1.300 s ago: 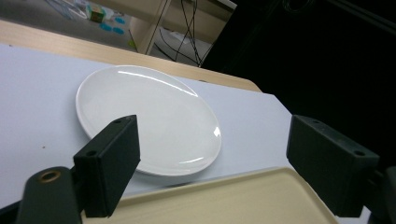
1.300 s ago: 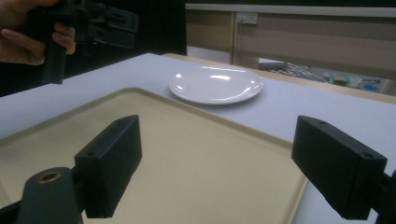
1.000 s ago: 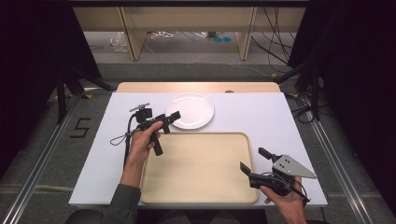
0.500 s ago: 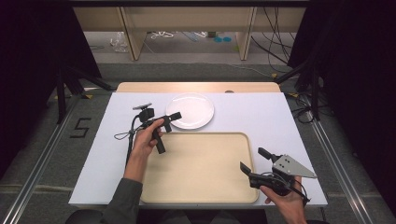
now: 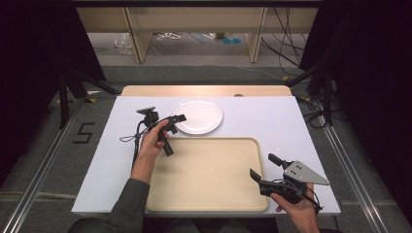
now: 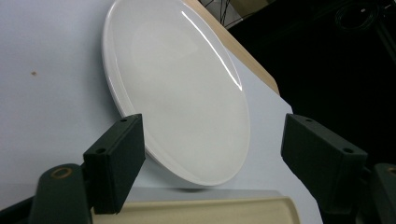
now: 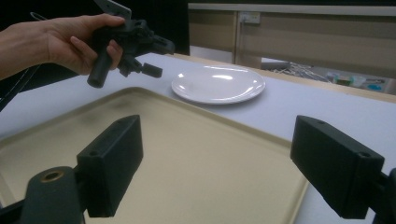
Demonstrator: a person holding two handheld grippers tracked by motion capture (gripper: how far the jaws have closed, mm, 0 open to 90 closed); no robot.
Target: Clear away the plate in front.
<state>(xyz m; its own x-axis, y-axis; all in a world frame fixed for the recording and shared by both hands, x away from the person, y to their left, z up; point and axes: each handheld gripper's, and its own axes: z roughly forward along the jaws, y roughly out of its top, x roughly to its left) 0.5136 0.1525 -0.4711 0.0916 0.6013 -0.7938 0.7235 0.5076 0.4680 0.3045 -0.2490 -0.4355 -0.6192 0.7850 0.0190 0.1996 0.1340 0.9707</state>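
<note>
The step in hand looks like the approach to a grasp: the left hand-held gripper point(image 5: 177, 120) hovers at the near-left rim of the round white ceramic plate point(image 5: 198, 115), which lies flat on the white tabletop point(image 5: 272, 121), just beyond the far edge of the shallow beige plastic tray point(image 5: 206, 174). In the left gripper view its two black jaws stand wide apart with nothing between them, the plate's point(image 6: 177, 93) rim lying in front of the gap but not yet inside it. The next move, as I judge it, calls for easing the jaws forward and low so that one slides under the rim and the other over it, then closing; the plate sits flush on the tabletop, so getting under the thin edge may be the awkward part. The right hand-held gripper point(image 5: 265, 167) rests at the near-right corner of the tray, well apart from the plate, its jaws also spread wide and empty in the right gripper view. The tray is bare, and nothing stands between the left hand-held gripper and the plate; only the tray's raised lip lies close beside the approach.
</note>
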